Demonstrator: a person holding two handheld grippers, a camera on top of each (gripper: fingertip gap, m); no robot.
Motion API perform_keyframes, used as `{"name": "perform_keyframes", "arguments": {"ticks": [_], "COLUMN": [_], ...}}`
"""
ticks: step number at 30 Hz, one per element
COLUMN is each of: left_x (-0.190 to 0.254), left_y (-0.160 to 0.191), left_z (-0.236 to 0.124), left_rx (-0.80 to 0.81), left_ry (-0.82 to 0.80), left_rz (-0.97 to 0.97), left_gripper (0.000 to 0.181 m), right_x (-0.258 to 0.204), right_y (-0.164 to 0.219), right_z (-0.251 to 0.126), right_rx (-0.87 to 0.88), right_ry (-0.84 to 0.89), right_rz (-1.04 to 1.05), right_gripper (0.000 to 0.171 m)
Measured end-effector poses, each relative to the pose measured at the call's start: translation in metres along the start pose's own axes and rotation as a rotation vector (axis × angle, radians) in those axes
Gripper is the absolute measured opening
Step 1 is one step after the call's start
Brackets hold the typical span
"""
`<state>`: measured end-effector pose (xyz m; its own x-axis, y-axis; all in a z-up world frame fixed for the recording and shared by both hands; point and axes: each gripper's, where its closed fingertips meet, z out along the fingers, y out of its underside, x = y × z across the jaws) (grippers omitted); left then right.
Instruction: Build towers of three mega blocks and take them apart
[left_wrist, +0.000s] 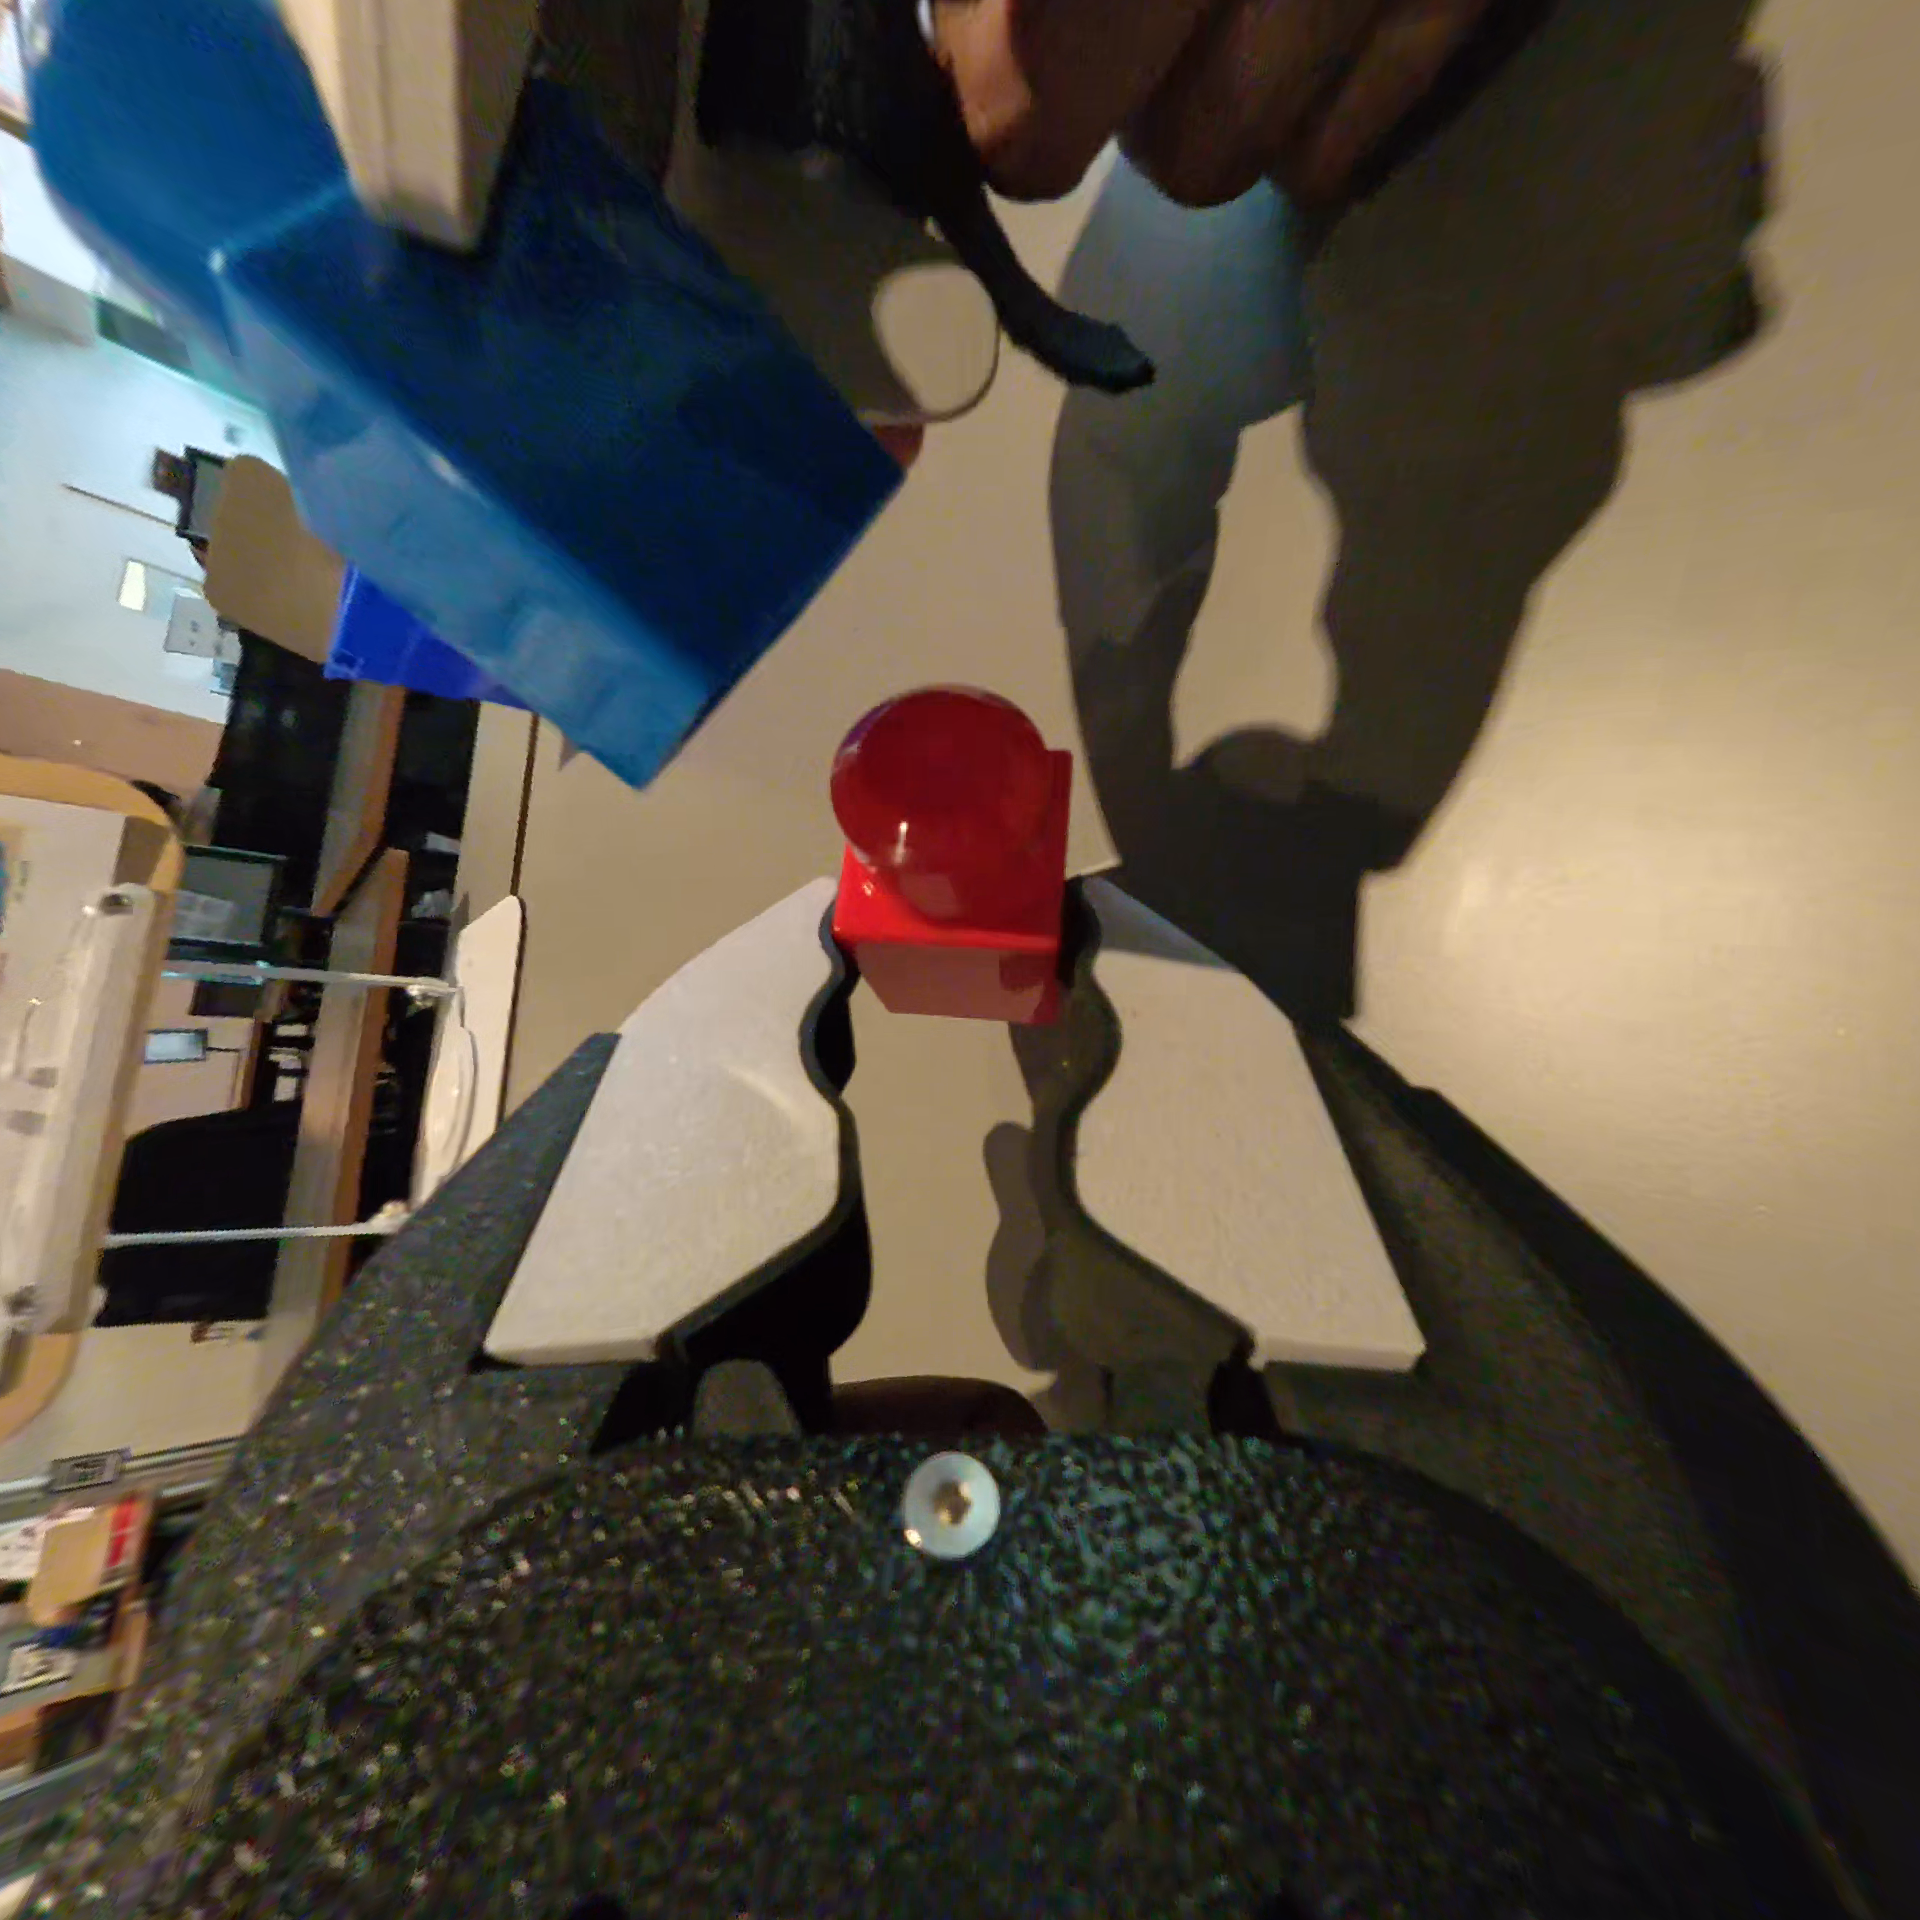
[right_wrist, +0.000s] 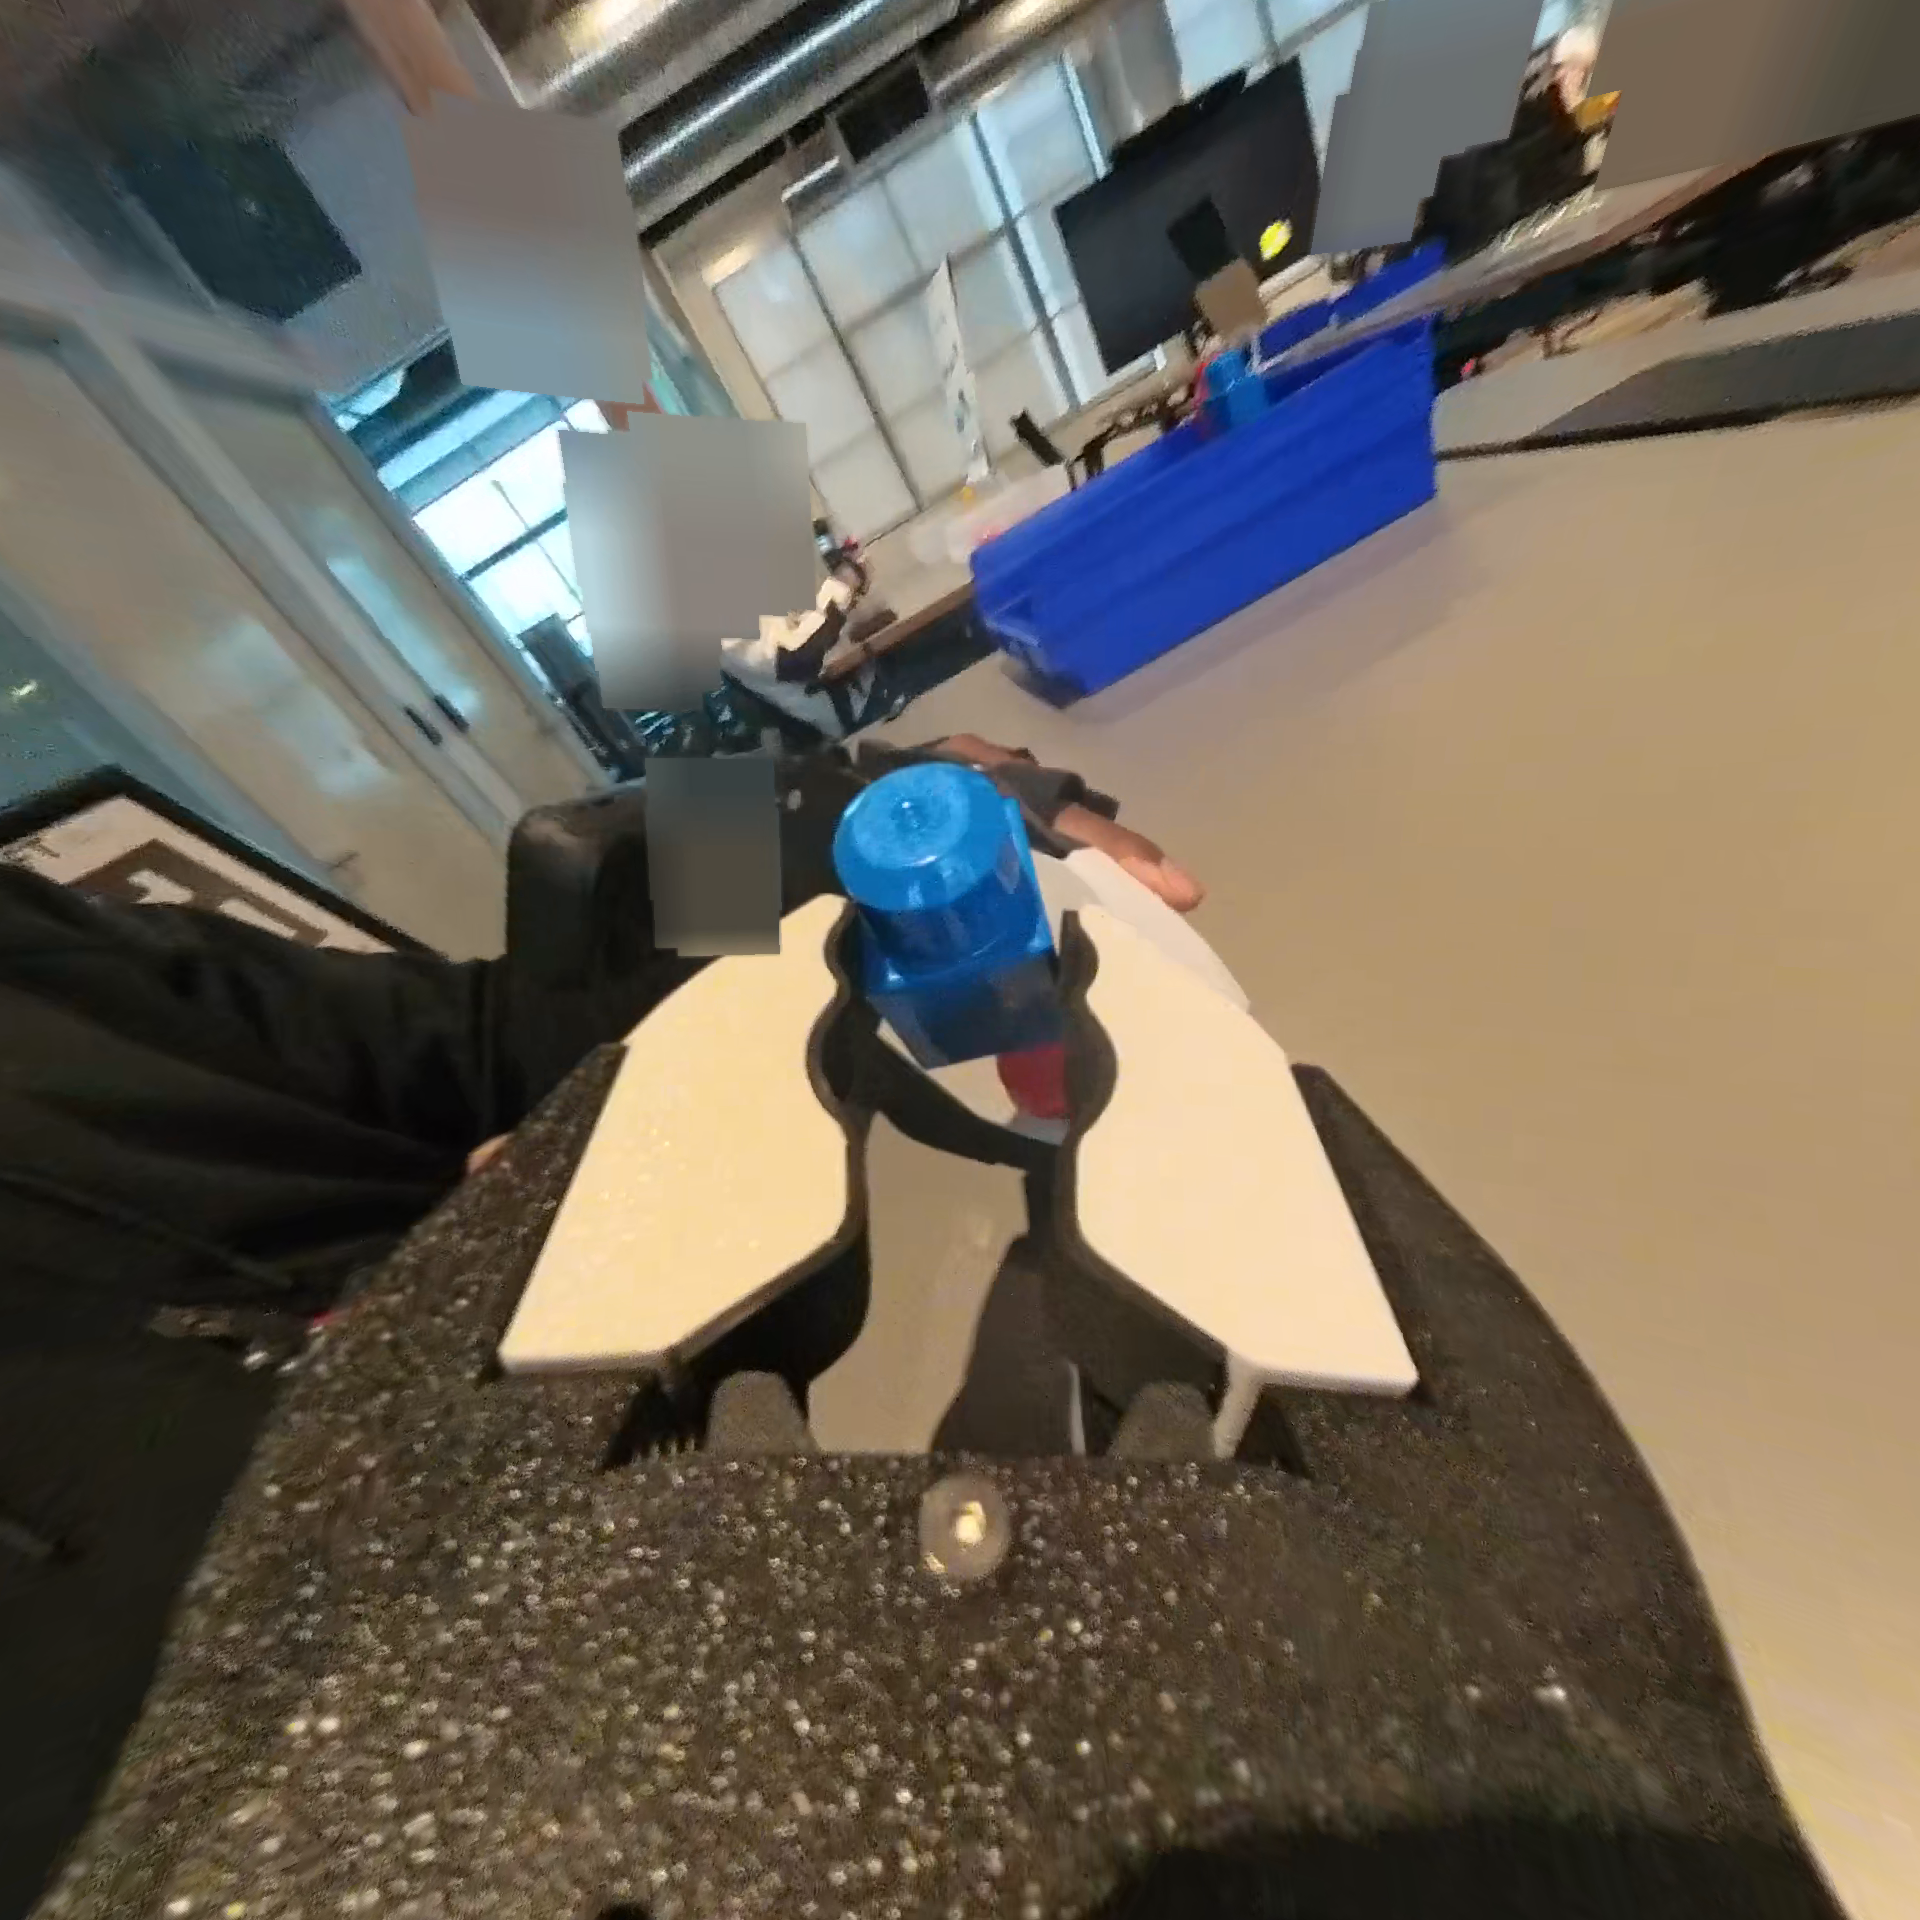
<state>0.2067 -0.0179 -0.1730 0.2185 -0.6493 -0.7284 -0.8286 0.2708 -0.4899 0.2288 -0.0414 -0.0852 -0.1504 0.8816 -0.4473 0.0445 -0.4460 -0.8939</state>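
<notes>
In the left wrist view, the left gripper clamps a red block above the beige table, a blurred blue block looming close. The right wrist view shows the right gripper pinching that blue block, and a blue bin near the table's far edge, glass-walled room beyond.

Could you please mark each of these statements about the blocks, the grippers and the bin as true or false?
1. The left gripper holds a red block. True.
2. The right gripper is empty. False: it grips a blue block.
3. The red block's stud points toward the camera. True.
4. A green bin stands on the table. False: the bin is blue.
</notes>
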Motion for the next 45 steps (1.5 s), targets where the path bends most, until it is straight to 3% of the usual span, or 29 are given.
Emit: {"name": "perform_keyframes", "arguments": {"ticks": [4, 8, 10, 13, 16, 21, 23, 30, 34, 37, 40, 45], "left_x": [-0.005, -0.007, -0.007, -0.007, -0.008, -0.009, -0.009, -0.01, -0.008, -0.007, -0.008, -0.011], "left_y": [0.007, 0.012, 0.013, 0.013, 0.013, 0.014, 0.014, 0.014, 0.01, 0.007, 0.007, 0.012], "left_z": [-0.001, -0.001, -0.001, -0.001, 0.0, 0.0, 0.0, 0.0, 0.001, 0.001, 0.001, 0.002], "left_rx": [-0.006, -0.034, -0.042, -0.047, -0.048, -0.048, -0.047, -0.046, -0.02, -0.008, -0.017, -0.048], "left_ry": [0.007, -0.003, -0.006, -0.007, -0.007, -0.011, -0.013, -0.013, 0.002, 0.002, -0.011, -0.04], "left_rz": [-0.09, -0.109, -0.104, -0.102, -0.108, -0.116, -0.118, -0.132, -0.15, -0.146, -0.134, -0.112], "left_gripper": [0.038, 0.038, 0.038, 0.038, 0.038, 0.037, 0.037, 0.037, 0.037, 0.037, 0.038, 0.037], "right_x": [0.005, 0.023, 0.047, 0.089, 0.122, 0.16, 0.16, 0.123, 0.077, 0.049, 0.031, 0.011], "right_y": [-0.025, -0.075, -0.089, -0.095, -0.088, -0.058, -0.056, -0.079, -0.082, -0.051, -0.011, 0.019], "right_z": [-0.013, -0.07, -0.111, -0.175, -0.222, -0.252, -0.248, -0.226, -0.153, -0.087, -0.034, 0.011], "right_rx": [0.107, 0.318, 0.322, 0.257, 0.173, -0.019, -0.026, 0.127, 0.14, 0.002, -0.133, -0.213], "right_ry": [0.161, 0.566, 0.816, 1.103, 1.259, 1.36, 1.344, 1.31, 1.001, 0.736, 0.526, 0.425], "right_rz": [-0.229, -0.552, -0.651, -0.615, -0.5, -0.325, -0.314, -0.499, -0.763, -0.885, -0.862, -0.858], "right_gripper": [0.037, 0.037, 0.037, 0.037, 0.037, 0.039, 0.046, 0.048, 0.042, 0.04, 0.039, 0.042]}}
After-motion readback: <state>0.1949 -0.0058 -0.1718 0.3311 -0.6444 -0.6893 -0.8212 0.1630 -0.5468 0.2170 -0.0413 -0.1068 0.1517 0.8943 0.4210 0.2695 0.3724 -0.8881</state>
